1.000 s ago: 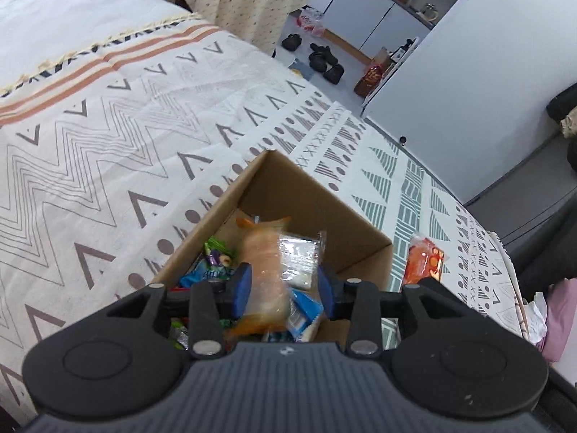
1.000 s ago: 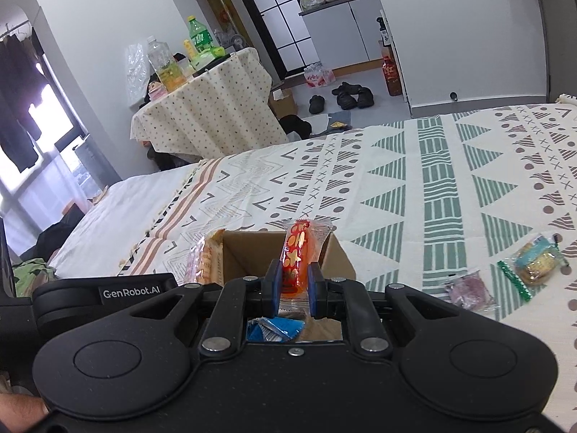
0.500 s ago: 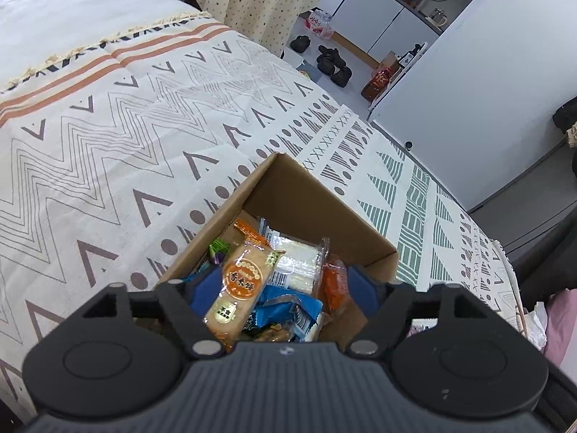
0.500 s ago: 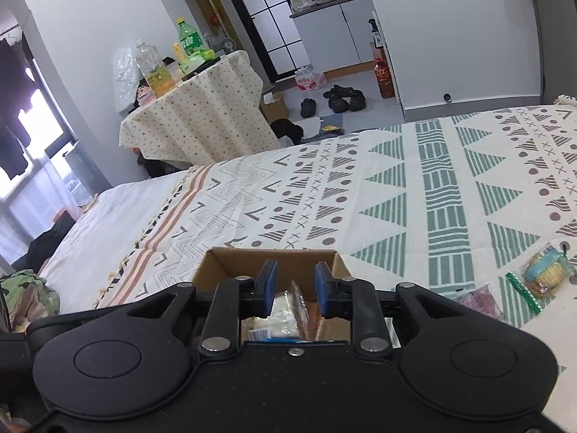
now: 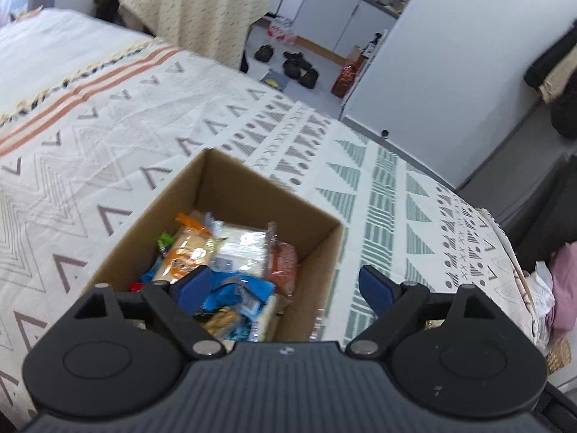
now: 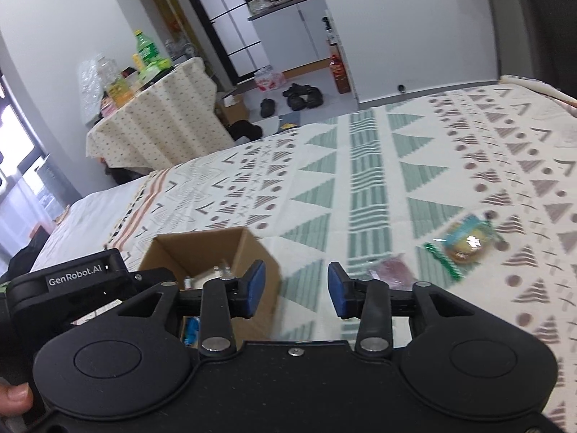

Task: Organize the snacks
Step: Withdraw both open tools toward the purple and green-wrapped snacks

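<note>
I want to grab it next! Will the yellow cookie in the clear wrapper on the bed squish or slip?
The wrapped cookie looks small and flat, so probably light. Its clear, shiny wrapper may slip or crinkle between the jaws. The round cake inside could crumble if pinched hard, and the soft bedspread may give underneath.

Black grippers (image 6: 292, 290), blue-padded jaws

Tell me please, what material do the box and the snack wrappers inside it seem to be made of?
The box looks like plain brown cardboard: matte, unprinted walls with thin raw edges. The snack wrappers seem to be thin plastic film, some clear, some printed; they crinkle and catch glossy highlights. Foil lining cannot be ruled out.
</note>
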